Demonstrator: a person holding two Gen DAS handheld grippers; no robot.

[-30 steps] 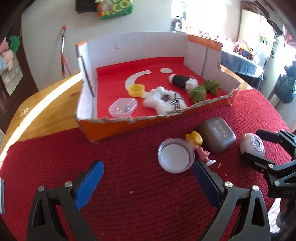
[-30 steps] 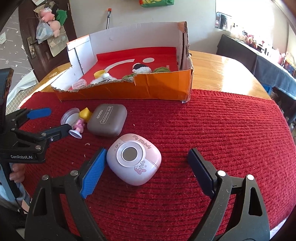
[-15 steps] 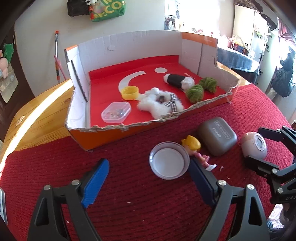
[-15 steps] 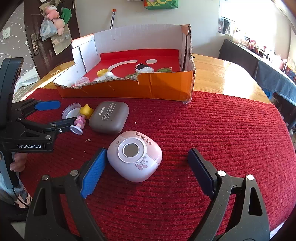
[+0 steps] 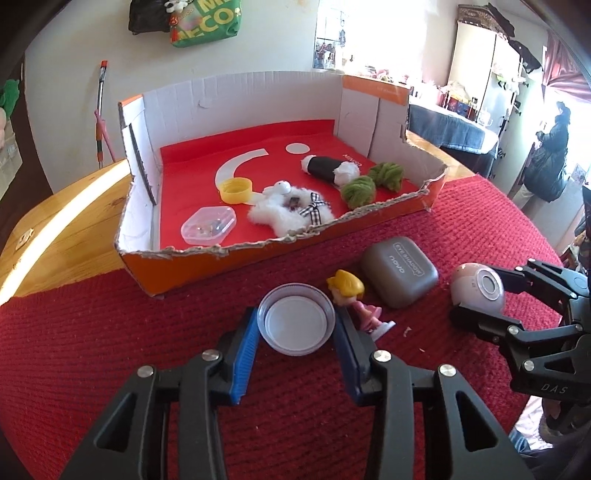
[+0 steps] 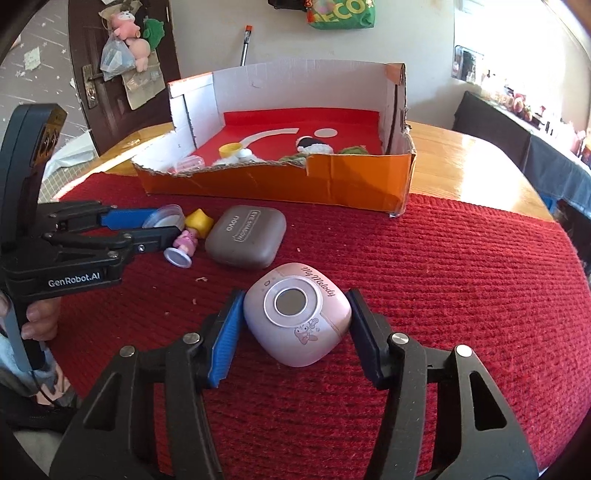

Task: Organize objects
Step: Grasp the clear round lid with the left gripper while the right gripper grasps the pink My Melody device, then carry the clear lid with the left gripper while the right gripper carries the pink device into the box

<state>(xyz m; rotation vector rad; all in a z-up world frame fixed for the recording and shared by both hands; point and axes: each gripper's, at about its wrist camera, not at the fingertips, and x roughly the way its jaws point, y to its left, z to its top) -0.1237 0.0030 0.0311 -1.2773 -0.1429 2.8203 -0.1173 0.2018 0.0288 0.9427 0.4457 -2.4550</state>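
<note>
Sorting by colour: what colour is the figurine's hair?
Yellow. The small doll figurine in a pink outfit shows it best in the left wrist view.

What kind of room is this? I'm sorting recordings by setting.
Most likely a lived-in home, perhaps a dining area: a wooden table under a red knitted cloth, a door hung with plush toys, and a cluttered side table by a bright window.
</note>
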